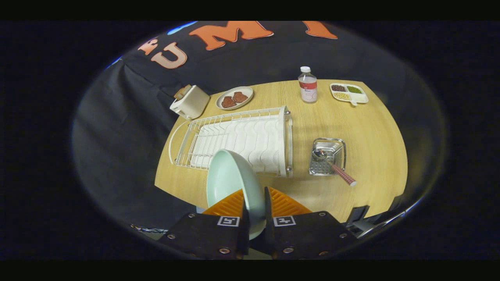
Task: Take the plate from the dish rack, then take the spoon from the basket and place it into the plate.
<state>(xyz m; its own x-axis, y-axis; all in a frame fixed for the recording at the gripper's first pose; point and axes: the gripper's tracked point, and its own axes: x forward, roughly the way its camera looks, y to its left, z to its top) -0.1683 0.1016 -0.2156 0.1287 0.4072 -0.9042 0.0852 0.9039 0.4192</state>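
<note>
The hand-held gripper (254, 208) is closed on the rim of a pale green plate (230, 179), one finger pressing each face, and holds it on edge above the near end of the white wire dish rack (238, 136) on the wooden worktop (375, 132). Right of the rack sits a small metal basket (327, 156) with a spoon (340, 171) lying in it, its red-checked handle sticking out over the basket's near edge. Beyond the rack stand a white toaster (190, 102), a dish of brown food (234, 98), a bottle (308, 85) and a divided tray (349, 93).
</note>
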